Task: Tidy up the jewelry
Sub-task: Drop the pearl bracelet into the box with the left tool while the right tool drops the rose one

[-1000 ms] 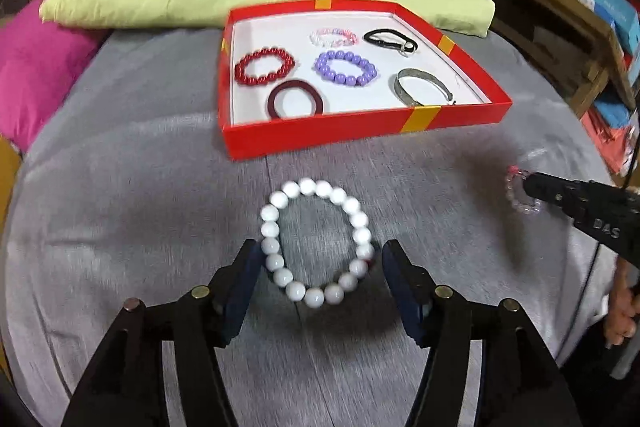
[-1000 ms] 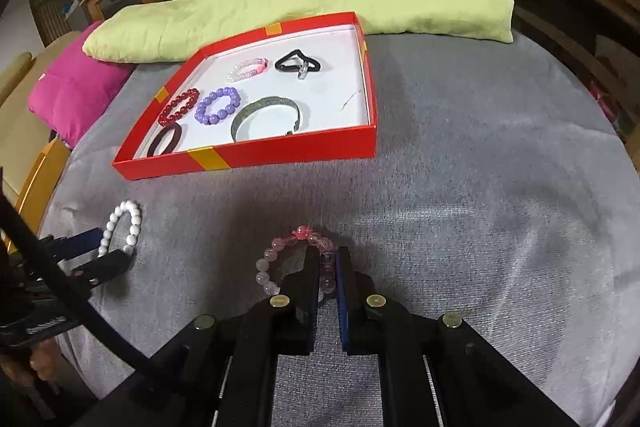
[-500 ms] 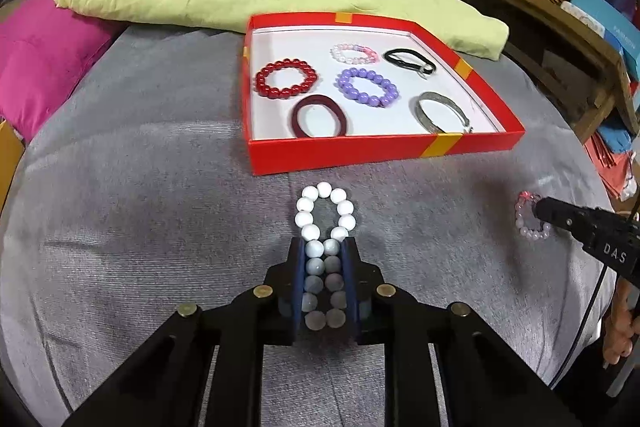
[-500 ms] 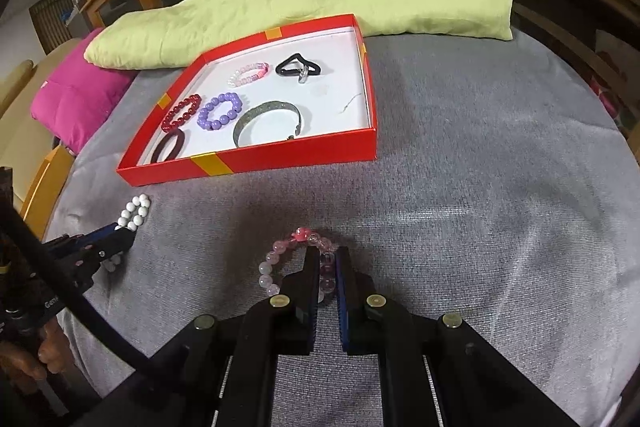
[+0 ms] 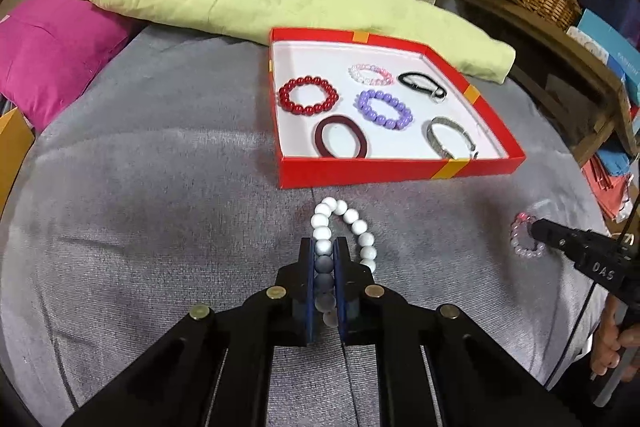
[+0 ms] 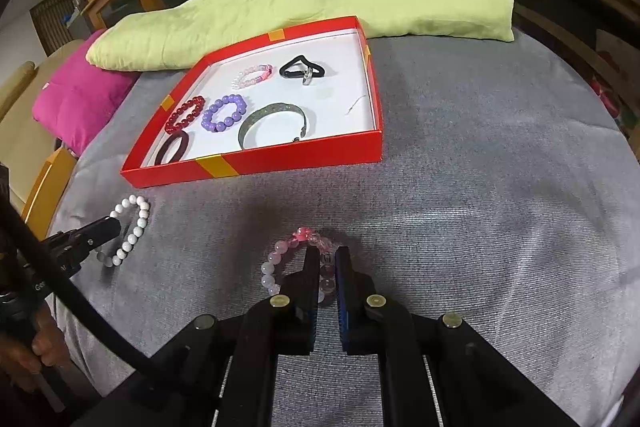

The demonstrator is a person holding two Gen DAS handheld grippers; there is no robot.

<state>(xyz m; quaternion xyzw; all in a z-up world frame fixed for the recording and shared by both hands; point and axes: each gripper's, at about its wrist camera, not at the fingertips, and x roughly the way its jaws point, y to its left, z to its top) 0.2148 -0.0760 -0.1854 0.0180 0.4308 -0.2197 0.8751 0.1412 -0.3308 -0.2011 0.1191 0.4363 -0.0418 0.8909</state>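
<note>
Grey woven cloth covers the table (image 5: 140,227) in front of me, and a shallow red box (image 5: 400,171) with a white floor sits on it toward the far side. Inside the box lie six pieces, none touching: a red bead bracelet (image 5: 307,95), a dark maroon bangle (image 5: 341,142), a purple bead bracelet (image 5: 384,109), a pale pink bead bracelet (image 5: 371,74), a black cord bracelet (image 5: 423,86) and a silver cuff (image 5: 452,137).

My left gripper (image 5: 325,259) has its jaws pressed together on the white bead bracelet (image 5: 348,223). One side of the loop runs straight between the pads; the free side bows out to the right. Squeezed this way, the bracelet is a narrow loop whose long axis points away from me, straight at the near wall of the box, which lies just beyond its far tip.

My right gripper (image 6: 326,267) has its jaws clamped on the right side of a pink bead bracelet (image 6: 294,255) that rests on the cloth. Its loop spreads to the left of the jaws, with a deeper pink bead at its far end. The box is farther from this hand, ahead and to the left.

I judge the left hand is nearer: its bracelet needs to go up, over the near wall, and down onto bare white floor, probably the near left corner.
</note>
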